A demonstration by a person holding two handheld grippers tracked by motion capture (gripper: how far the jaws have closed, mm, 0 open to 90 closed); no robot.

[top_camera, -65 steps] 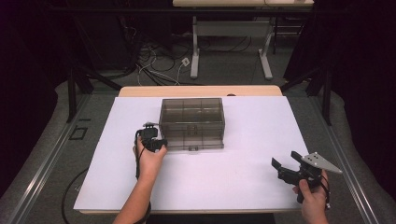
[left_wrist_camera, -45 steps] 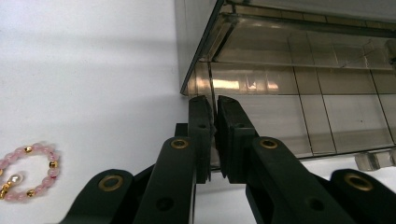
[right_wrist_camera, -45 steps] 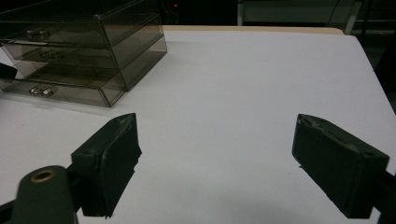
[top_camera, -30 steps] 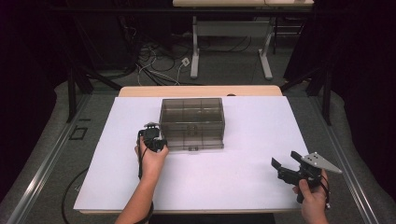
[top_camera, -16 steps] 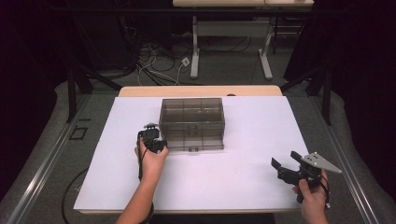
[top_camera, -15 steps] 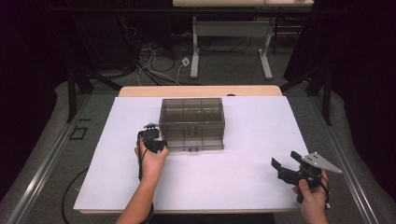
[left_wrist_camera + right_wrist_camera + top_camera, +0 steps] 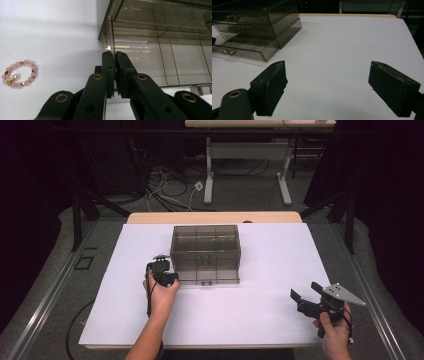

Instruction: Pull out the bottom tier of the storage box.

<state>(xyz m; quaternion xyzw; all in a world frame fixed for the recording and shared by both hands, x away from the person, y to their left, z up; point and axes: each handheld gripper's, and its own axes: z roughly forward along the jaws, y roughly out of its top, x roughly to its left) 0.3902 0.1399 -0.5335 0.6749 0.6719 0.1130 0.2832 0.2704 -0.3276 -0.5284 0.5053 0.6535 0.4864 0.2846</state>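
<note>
Smoky transparent plastic drawer box (image 7: 205, 254), bottom drawer out; left gripper (image 7: 114, 56) closed empty at its corner, right gripper (image 7: 327, 87) wide, empty; next, likely collecting pink bead bracelet (image 7: 19, 73).

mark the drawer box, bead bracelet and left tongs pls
drawer box (image 7: 205, 240), high view, on its top panel.
bead bracelet (image 7: 32, 74), left gripper view, on its right-hand beads.
left tongs (image 7: 115, 56), left gripper view, between the shut tips.

The high view looked forward and down from above the tabletop's (image 7: 260, 320) near edge. The left gripper view sat close against the smoked drawer box (image 7: 160, 50), low over the tabletop. The right gripper view looked from near the right corner across the tabletop, sharing that box (image 7: 257, 27).
</note>
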